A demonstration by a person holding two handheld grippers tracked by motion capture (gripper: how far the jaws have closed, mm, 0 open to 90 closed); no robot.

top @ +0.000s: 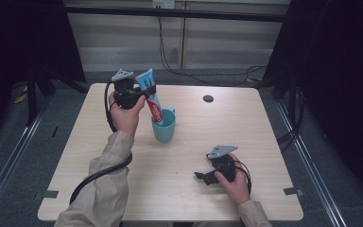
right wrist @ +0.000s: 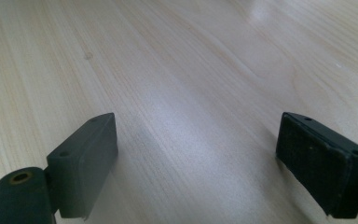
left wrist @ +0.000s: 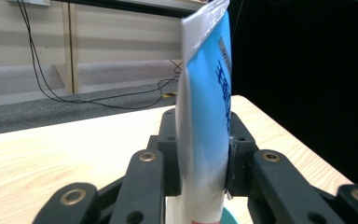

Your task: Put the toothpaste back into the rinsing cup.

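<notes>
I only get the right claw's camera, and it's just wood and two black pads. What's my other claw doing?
Observer: The left claw is shut on a toothpaste tube, pinching its flat blue end.
Operator: Is the tube lying on the table?
Observer: No. Its red cap end dips into a teal cup near the middle of the table.
Operator: Is my right claw close to the cup?
Observer: Not really. The right claw sits low over the table, open, nearer the person's edge and well apart from the cup.
</notes>
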